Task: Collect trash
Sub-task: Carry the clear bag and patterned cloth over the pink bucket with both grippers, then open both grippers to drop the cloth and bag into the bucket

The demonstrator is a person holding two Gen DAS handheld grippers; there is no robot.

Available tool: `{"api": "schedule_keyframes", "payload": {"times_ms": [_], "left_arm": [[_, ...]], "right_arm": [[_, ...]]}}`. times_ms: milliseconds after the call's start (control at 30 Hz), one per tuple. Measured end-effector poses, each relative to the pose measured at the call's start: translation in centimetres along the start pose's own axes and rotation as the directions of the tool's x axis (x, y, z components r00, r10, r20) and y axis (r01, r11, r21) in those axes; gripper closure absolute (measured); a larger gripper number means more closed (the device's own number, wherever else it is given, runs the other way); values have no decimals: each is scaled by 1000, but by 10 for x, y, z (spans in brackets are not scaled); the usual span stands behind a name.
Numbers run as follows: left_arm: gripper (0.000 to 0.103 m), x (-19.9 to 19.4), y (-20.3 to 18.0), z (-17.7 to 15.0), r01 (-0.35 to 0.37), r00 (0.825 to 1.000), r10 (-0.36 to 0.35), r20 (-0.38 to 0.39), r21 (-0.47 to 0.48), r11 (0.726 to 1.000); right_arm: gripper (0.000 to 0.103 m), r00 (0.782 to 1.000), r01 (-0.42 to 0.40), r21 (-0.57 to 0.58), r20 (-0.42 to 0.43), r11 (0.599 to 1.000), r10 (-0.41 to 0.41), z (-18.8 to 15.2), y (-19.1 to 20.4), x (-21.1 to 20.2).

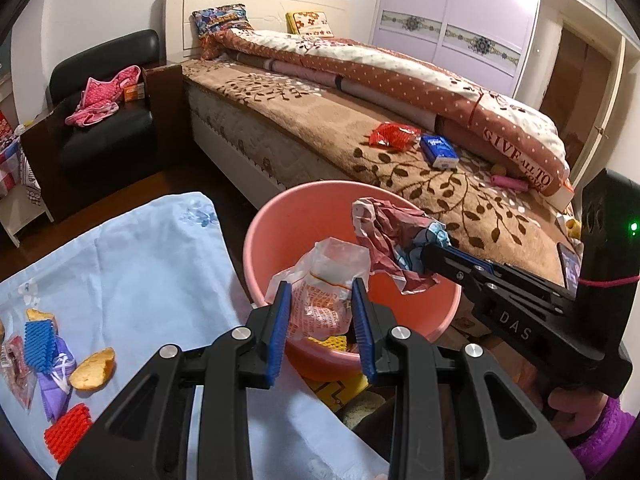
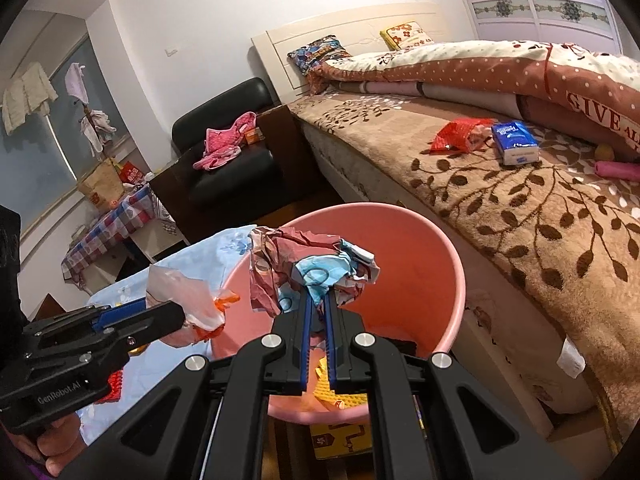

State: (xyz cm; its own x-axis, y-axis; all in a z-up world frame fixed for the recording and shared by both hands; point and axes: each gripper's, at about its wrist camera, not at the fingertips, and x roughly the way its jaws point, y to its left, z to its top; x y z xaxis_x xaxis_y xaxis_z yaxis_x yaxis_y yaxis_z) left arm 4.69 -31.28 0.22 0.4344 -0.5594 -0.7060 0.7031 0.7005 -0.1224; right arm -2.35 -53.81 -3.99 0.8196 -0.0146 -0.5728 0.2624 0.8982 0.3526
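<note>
Blue-padded fingers of the left gripper (image 1: 323,312) are clenched on a clear plastic bag (image 1: 326,280) with orange print, holding it over the near rim of the pink bucket (image 1: 280,224). On the light blue cloth (image 1: 140,264) at far left lie a blue ridged piece (image 1: 39,344), a purple wrapper (image 1: 58,376), a bread-like scrap (image 1: 93,368) and a red ridged piece (image 1: 68,432).

Inside the bucket, at the bottom, a yellow ridged piece (image 2: 340,394) shows; what else is there is hidden.

Over the bucket's opening the right gripper (image 2: 318,300) is pinched tight on a crumpled maroon-and-blue wrapper (image 2: 312,268). Further right, on the brown leaf-patterned bed cover (image 2: 540,232), rest a red snack packet (image 2: 456,134) and, just beside it, a blue tissue pack (image 2: 516,142).
</note>
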Motion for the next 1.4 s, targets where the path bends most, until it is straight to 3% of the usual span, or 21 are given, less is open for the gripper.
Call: {"api": "schedule_keyframes", "payload": {"times_ms": [633,767,900,1400], "left_arm": [[73,29,-10,0,8,999,-8,-49,-1,1000],[70,30,-11,0,11,999,-11,-47,-2,1000],[68,30,-12,0,19,999,-19,-49,0,1000],[60,5,5,-4,12,1000,-12,0,-41,999]], "right_arm": [[97,1000,14,42,-19,999,-13,-2,-20,14],[77,1000,12,62,-15,998,-11,-2,-25,14],[65,1000,14,69,-6,998,-14,-2,-26,13],[56,1000,28,41,11,999,-28,0,-11,3]]}}
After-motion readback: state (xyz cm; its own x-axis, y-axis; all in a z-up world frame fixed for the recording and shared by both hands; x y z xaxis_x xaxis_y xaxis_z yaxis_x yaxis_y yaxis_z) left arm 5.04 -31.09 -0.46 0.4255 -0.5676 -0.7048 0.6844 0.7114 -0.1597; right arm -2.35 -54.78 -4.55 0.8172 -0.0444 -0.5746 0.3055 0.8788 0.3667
